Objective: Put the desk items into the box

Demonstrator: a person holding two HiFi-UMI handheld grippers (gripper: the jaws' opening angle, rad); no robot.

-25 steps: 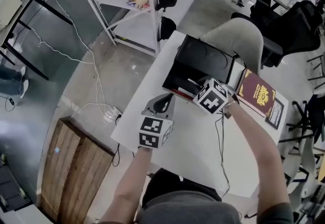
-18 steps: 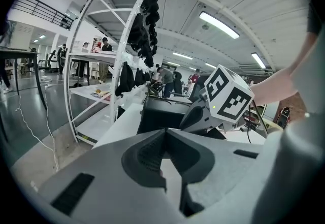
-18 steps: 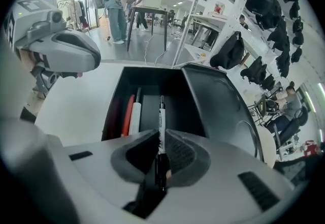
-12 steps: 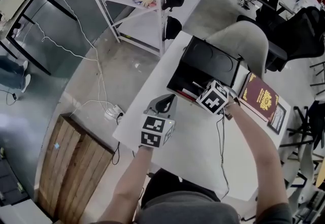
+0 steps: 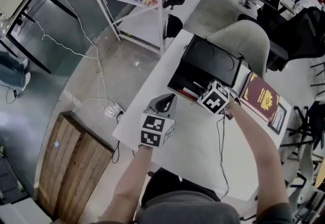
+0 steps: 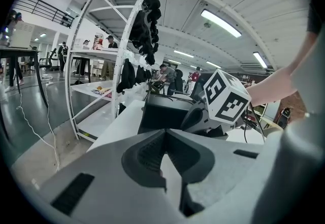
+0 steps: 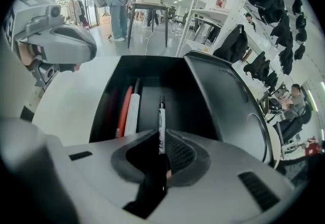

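Note:
An open black box (image 5: 203, 70) stands on the white table (image 5: 188, 152), with its lid (image 7: 228, 96) tipped back. A red pen (image 7: 123, 111) and a white pen (image 7: 133, 111) lie inside along the left wall. My right gripper (image 7: 161, 139) is shut on a black-and-white pen (image 7: 161, 121), which points out over the box's near edge. In the head view the right gripper (image 5: 209, 95) sits at the box's front right corner. My left gripper (image 5: 165, 102) hovers over the table left of the box, its jaws (image 6: 164, 134) shut with nothing between them.
A maroon book (image 5: 261, 97) and a small dark frame (image 5: 277, 114) lie on the table right of the box. A black cable (image 5: 221, 141) trails across the table. A grey chair (image 5: 244, 40) stands behind the box and a white shelf rack (image 5: 147, 4) behind the table's left end.
The head view has shifted slightly. Both grippers stay where they were, the right one still holding the pen over the box.

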